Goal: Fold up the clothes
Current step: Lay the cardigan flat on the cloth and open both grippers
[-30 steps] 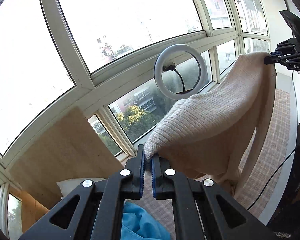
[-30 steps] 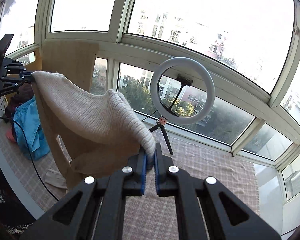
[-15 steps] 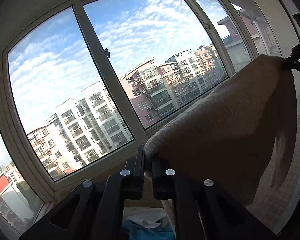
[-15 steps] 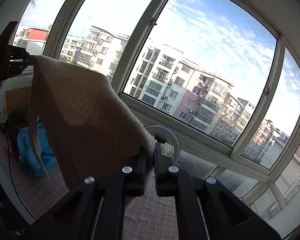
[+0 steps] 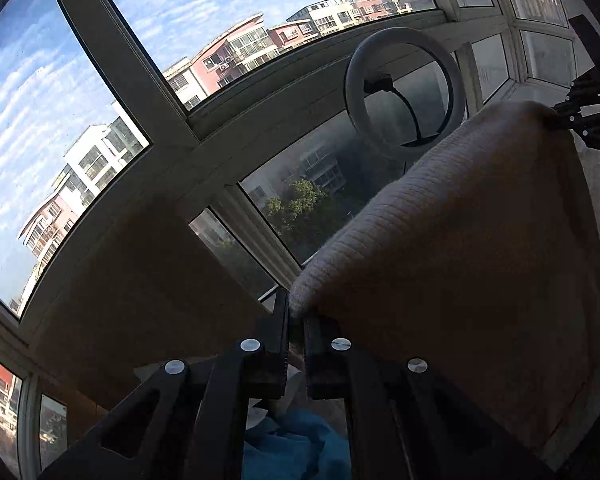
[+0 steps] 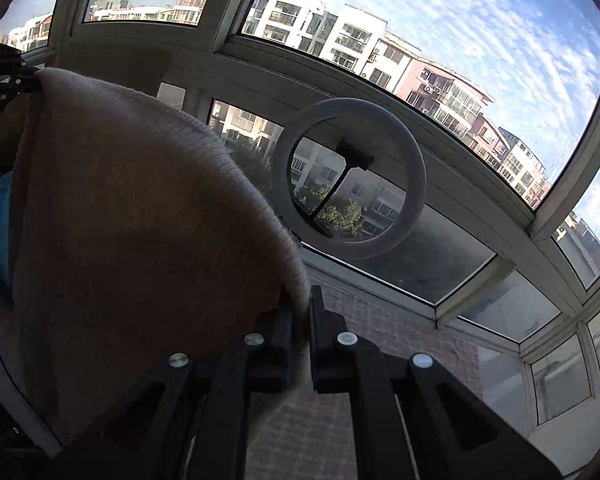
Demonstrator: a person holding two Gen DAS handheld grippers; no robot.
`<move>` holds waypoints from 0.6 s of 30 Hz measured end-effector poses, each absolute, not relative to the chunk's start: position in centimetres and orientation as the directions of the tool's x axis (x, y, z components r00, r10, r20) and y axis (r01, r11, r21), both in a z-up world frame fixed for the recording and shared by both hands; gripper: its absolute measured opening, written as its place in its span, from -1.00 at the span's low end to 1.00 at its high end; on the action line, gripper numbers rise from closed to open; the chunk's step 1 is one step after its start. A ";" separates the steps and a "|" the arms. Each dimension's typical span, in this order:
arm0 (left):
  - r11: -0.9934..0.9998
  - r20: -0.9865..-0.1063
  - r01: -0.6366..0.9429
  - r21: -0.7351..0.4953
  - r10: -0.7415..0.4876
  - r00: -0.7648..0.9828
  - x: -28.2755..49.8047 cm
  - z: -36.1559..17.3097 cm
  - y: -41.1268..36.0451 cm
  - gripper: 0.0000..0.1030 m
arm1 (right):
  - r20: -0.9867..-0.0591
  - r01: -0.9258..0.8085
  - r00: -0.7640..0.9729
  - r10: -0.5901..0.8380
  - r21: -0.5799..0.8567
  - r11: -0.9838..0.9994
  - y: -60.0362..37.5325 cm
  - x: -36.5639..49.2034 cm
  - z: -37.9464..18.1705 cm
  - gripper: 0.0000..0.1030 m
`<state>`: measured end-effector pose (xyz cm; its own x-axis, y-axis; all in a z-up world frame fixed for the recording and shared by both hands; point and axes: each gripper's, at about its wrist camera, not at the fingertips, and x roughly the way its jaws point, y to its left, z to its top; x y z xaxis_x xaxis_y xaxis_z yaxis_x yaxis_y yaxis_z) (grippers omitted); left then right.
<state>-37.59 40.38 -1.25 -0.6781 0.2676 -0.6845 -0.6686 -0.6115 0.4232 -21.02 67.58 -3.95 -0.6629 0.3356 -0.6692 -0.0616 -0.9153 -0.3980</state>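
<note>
Cream knit up in the air: the sweater point(image 5: 460, 248) hangs stretched between both grippers, clear of the cloth-covered surface point(image 6: 380, 328) below. Left gripper point(image 5: 296, 320) is pinched tight on one corner of the ribbed edge; right gripper point(image 6: 300, 312) is clamped just as tight on the other, so neither jaw shows any gap beyond the fabric itself. Behind it stands the ring light point(image 6: 348, 184), with a blue garment point(image 5: 296, 444) heaped low at the left.

Risks from here? Each grip catches only a small bite of thick knit, so a sharp shake or a hard pull apart could slip a corner free. A careless lowering could let the hanging body bunch up or land on that blue heap.

Compared with half a second ago, both cameras have tipped downward: the ring light is back in the left view and larger in the right, sweater still held.
</note>
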 end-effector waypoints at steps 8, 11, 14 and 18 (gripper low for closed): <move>-0.560 -0.885 -0.746 0.360 0.046 -0.463 -42.5 -19.9 42.1 -0.82 | -0.897 -0.088 -0.322 0.304 -0.291 -0.953 72.7 -25.1 -22.1 -0.68; -0.602 -0.917 -0.751 0.271 0.075 -0.391 -39.4 -20.1 37.0 -0.53 | -0.931 -0.206 -0.319 0.177 -0.114 -0.972 73.7 -18.6 -21.8 -0.15; -0.641 -0.960 -0.759 0.117 0.122 -0.251 -35.7 -21.6 33.0 -0.35 | -0.957 -0.276 -0.290 0.025 0.059 -0.959 72.1 -11.5 -24.1 -0.11; -0.639 -0.973 -0.765 0.079 0.118 -0.199 -33.3 -24.1 32.5 -0.34 | -0.966 -0.291 -0.237 -0.102 0.171 -0.941 67.3 -6.0 -28.6 -0.11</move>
<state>-33.31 32.49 -24.06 -0.1990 0.1184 -0.9728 -0.7653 -0.6389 0.0788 -6.04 67.26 -28.63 -0.2369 -0.1018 -0.9662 -0.2908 -0.9415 0.1705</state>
